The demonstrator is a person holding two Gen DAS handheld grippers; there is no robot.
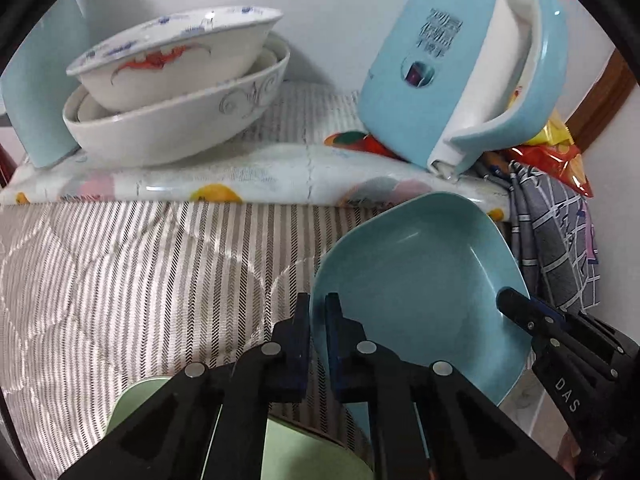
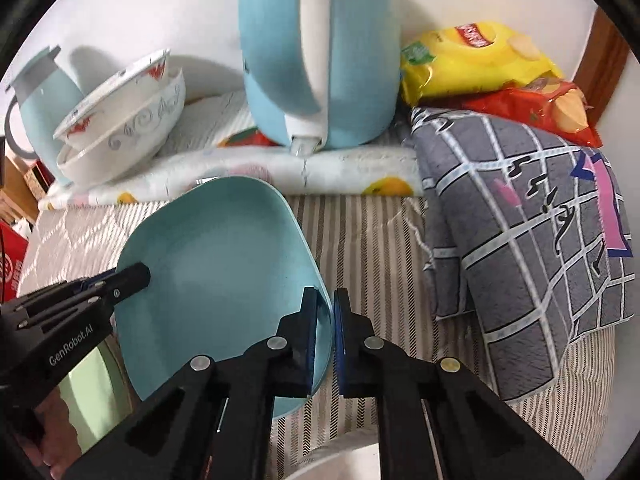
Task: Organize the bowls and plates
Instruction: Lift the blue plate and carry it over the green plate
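Left gripper (image 1: 318, 312): clamped on the left rim of the blue plate (image 1: 420, 280), one dark-blue pad inside, one outside.

Right gripper (image 2: 325, 308): clamped on the opposite rim of the same blue plate (image 2: 224, 264), rim pinched between both pads. Seen from the left wrist as a black finger (image 1: 520, 308) reaching over the plate's far edge.

Blue plate: rounded-square, shallow, empty, tilted, held between the two grippers above the striped cloth (image 1: 140, 272). Whether any edge touches the cloth: cannot tell.

Green dish (image 1: 132, 404): pale green, just beneath the left gripper, largely hidden.

White rim (image 2: 340, 460): bottom edge of the right wrist view, kind unclear.

Stacked bowls (image 1: 176, 92): white, red-and-blue patterned bowl nested in a larger grey-scrolled bowl, on the fruit-print mat (image 1: 260, 180) at the back left.

Blue jug (image 2: 44, 92): grey lid, just beside the stacked bowls.

Blue kettle (image 1: 460, 68): white handle recess, standing on the mat near the wall.

Grey checked fabric (image 2: 520, 220): bunched at the right.

Snack bags (image 2: 480, 60): yellow over red, behind the fabric.
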